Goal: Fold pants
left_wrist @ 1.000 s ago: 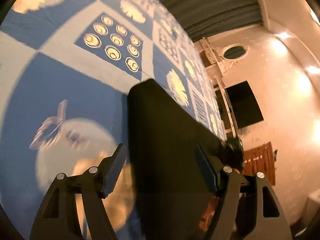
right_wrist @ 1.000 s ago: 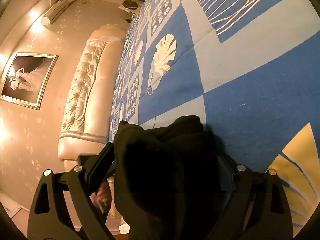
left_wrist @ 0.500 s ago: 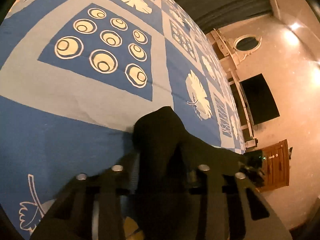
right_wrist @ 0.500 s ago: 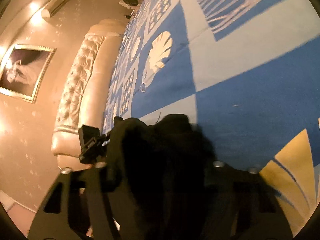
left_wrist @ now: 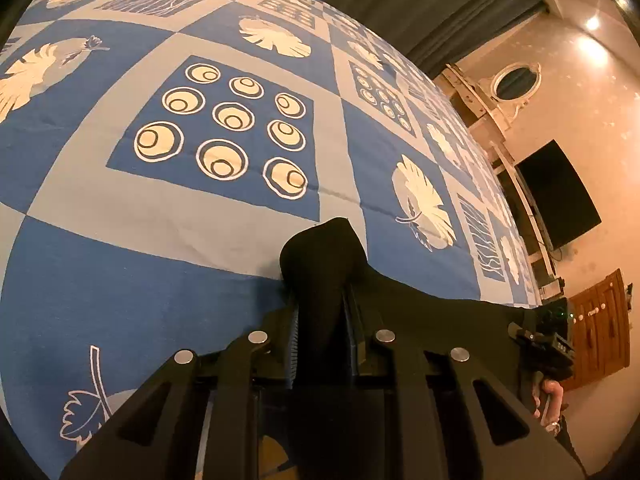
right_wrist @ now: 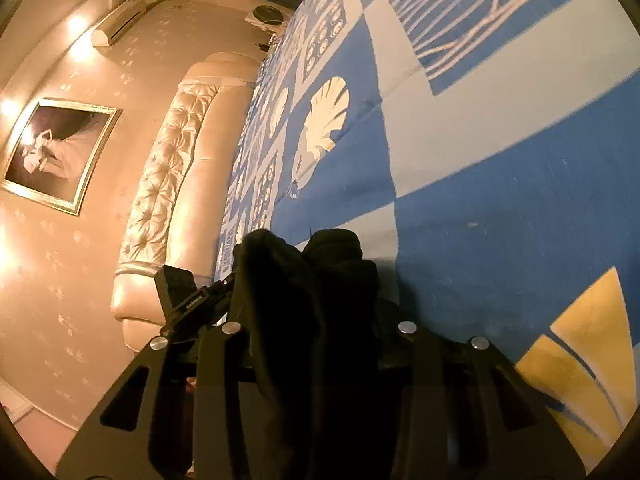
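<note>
Two wrist cameras look along hand-held grippers over a bed covered by a blue and grey bedspread (left_wrist: 168, 216) printed with cream circles, leaves and shells.

In the left wrist view, the left gripper (left_wrist: 322, 316) has its jaws drawn narrow and closing on a bunched fold of black pants (left_wrist: 320, 256). The cloth stands up in a hump between the fingers, then stretches away to the right along the edge of the bed. At the far right of that view the other gripper and part of a hand (left_wrist: 550, 396) are visible at the end of the stretched cloth.

In the right wrist view, the right gripper (right_wrist: 316, 320) has its jaws partly drawn in and closing on a thicker wad of the same pants (right_wrist: 304, 280), which bulges up and hides the fingertips. The cloth lies at the near edge of the bedspread (right_wrist: 500, 208).

Behind are a padded cream headboard (right_wrist: 160, 184), a framed picture (right_wrist: 56, 152), a dark screen (left_wrist: 556, 192) and a wooden door (left_wrist: 600, 320).
</note>
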Motion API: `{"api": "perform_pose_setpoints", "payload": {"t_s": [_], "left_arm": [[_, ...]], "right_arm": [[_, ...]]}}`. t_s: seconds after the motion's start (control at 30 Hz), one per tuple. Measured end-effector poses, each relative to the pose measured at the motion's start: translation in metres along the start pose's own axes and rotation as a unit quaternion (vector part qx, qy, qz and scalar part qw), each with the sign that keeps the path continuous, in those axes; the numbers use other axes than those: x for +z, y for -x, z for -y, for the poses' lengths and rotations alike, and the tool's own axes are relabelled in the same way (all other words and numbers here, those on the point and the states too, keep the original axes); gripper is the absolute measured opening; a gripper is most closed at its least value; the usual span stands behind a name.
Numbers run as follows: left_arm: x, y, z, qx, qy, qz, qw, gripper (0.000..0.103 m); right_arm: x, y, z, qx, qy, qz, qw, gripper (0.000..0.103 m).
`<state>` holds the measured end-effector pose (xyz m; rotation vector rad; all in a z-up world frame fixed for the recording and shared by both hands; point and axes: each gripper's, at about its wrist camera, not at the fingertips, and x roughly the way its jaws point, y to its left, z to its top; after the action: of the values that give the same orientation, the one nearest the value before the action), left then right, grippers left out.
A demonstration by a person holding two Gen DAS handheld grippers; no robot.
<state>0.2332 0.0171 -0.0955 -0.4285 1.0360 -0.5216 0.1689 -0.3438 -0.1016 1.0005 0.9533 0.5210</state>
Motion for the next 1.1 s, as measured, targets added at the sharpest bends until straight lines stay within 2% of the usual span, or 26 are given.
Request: {"api": "perform_pose_setpoints", "payload": {"t_s": [0.53, 1.1], "left_arm": [[0.025, -0.002, -0.007, 0.026, -0.008, 0.009, 0.9996, 0.019], [0.035, -0.011, -0.016, 0.016, 0.001, 0.010, 0.9998, 0.020]], "right_arm": [[0.019, -0.028, -0.004, 0.008, -0.002, 0.008, 1.000, 0.035], [0.029, -0.038, 0.001, 0.017, -0.012, 0.010, 1.000, 0.035]]}}
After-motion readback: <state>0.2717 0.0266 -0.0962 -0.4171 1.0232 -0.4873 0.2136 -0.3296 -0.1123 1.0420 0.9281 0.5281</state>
